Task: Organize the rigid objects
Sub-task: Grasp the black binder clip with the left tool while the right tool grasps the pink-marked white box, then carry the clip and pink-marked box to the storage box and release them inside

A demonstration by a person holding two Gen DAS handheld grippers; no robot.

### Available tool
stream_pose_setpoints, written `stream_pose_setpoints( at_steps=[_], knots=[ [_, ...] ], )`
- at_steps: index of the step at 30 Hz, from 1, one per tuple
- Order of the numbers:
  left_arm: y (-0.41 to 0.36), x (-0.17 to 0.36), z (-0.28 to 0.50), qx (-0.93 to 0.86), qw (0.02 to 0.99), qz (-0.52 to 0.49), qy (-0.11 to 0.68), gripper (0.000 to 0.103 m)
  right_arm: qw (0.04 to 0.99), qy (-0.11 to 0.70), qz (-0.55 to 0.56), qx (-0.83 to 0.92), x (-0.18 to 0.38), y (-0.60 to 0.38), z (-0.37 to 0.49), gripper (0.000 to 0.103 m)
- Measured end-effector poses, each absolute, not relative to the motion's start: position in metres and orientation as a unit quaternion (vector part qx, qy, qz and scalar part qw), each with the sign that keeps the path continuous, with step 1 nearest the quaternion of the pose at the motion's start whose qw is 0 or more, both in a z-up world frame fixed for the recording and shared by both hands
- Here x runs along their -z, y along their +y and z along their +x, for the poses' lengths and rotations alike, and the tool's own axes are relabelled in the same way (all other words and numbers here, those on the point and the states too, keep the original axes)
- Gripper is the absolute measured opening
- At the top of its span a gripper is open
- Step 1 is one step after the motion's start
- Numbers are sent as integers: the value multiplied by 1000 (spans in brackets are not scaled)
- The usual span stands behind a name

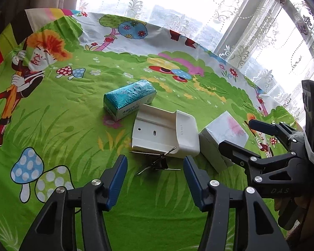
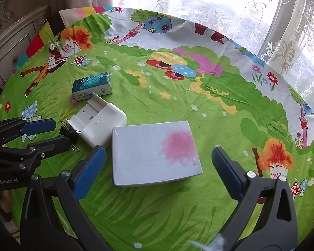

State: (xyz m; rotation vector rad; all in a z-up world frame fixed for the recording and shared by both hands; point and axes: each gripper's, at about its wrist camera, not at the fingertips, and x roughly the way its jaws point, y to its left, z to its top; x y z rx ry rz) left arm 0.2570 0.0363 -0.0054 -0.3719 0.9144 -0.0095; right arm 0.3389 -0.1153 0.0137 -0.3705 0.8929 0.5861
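A: Left hand-held gripper (image 1: 155, 167): hovering over the worktop (image 1: 73, 113), jaws standing partly spread, pinching nothing. Black binder clip (image 1: 157, 164) lying just ahead between the blue pads, wire handles splayed, touching the near edge of the white plastic holder (image 1: 165, 133).

B: Right hand-held gripper (image 2: 158, 161): jaws spread wide, holding nothing, bracketing the white flat box (image 2: 155, 154) with gaps showing on both sides.

A: Handling, binder clip: judging small, stiff, light, springy. Thin wires likely slipping; taking hold across the black body looking safer.

B: Handling, white flat box: appearing to be cardboard, rigid, probably light, smooth-faced, pink blotch on the lid. Gripping across the short sides, low on the walls, seeming best; squeezing hard possibly denting it.

A: Farther out: white plastic holder lying on its back, hard and glossy, likely slippery; pinching one thin side wall looking workable. Teal carton (image 1: 129, 98) lying just beyond it, apparently film-wrapped, possibly slick.

B: Position of all four: clustering near the middle of the cartoon-printed cloth (image 2: 178, 96), holder's corner just beside the flat box. Lace curtain (image 2: 219, 4) hanging behind.
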Motion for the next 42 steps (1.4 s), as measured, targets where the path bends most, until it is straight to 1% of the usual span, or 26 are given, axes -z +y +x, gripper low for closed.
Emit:
stream_pose_setpoints(
  at_steps=[2,4,7,10,13,15,22,30,42],
  knots=[
    [36,7,259,7,880,-177,440,47,843,424,-178,-280,-11,-114,341,102],
    [35,9,261,9,880,-174,443,31,842,426,-175,-280,-9,-113,345,102],
    [36,10,260,17,881,-175,440,24,837,434,-172,-284,-4,-110,350,102],
    [37,8,258,22,882,-178,437,21,833,439,-183,-284,3,-107,353,102],
    [38,8,255,26,882,-180,435,19,829,450,-185,-275,10,-107,353,102],
    [38,8,253,28,883,-182,433,19,828,451,-180,-279,12,-109,352,94],
    [41,6,244,32,884,-187,427,17,841,459,-144,-247,12,-123,339,94],
    [50,7,222,30,883,-198,424,17,849,473,-104,-211,10,-131,306,94],
    [69,3,175,21,882,-228,412,17,858,461,-62,-217,-10,-124,243,94]
  ],
)
